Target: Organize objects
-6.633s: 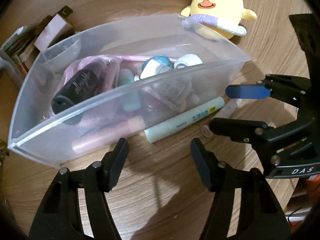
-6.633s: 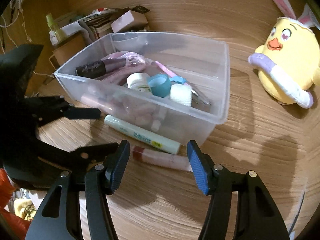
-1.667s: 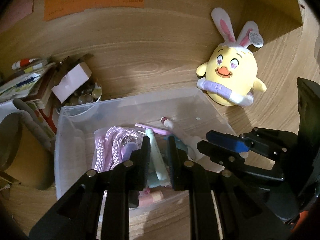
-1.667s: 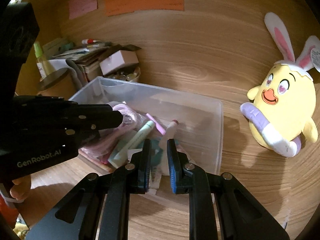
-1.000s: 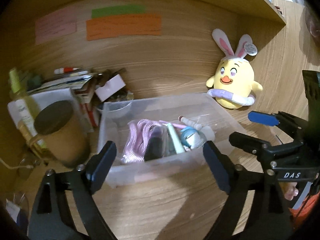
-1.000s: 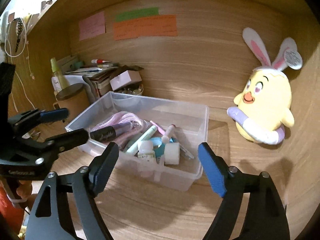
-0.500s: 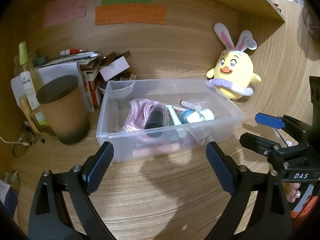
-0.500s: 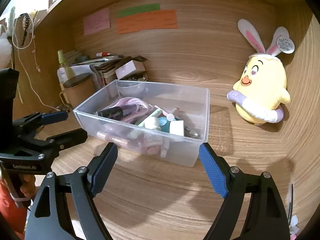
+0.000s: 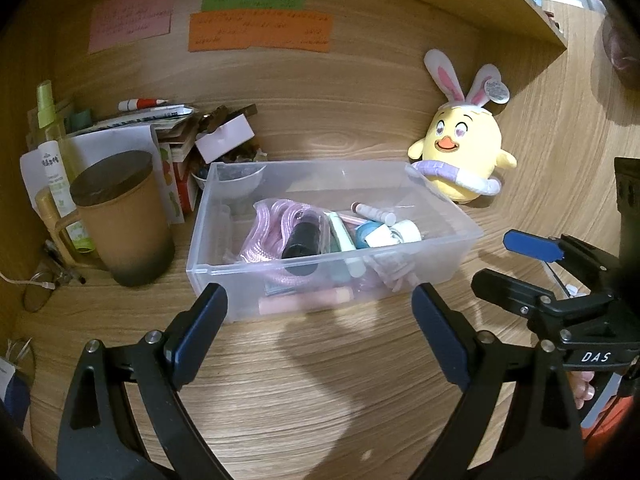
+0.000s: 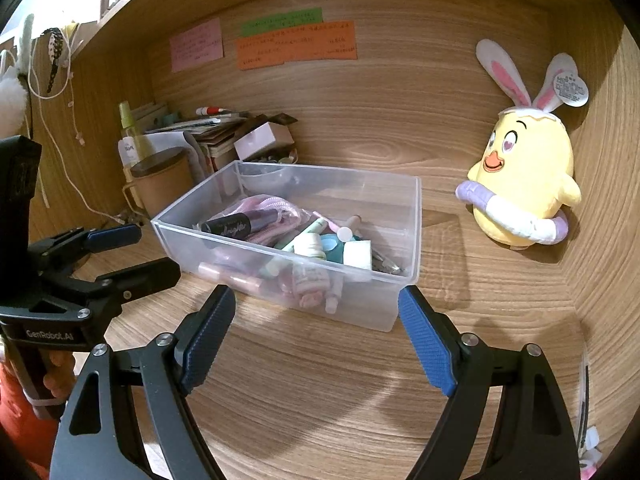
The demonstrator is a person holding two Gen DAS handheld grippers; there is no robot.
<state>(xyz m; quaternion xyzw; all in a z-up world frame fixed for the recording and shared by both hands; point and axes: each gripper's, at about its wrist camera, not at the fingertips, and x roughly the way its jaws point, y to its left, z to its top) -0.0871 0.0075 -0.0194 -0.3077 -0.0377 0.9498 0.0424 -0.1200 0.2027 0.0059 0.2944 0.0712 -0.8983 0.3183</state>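
While both point downward, left gripper point(image 9: 320, 332) and right gripper point(image 10: 316, 332) gape before bin point(image 9: 400, 280)

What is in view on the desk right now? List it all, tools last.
storage bin: one, clear plastic, desk centre, holding cosmetics
pink cord: one, coiled in the bin's left part
mascara tube: one, black, atop the cord
chick plush: one, yellow with bunny ears, right of the bin
lidded mug: one, brown, left of the bin
sticky notes: three, pink, green, orange, back wall
left tool: open, empty
right tool: open, empty
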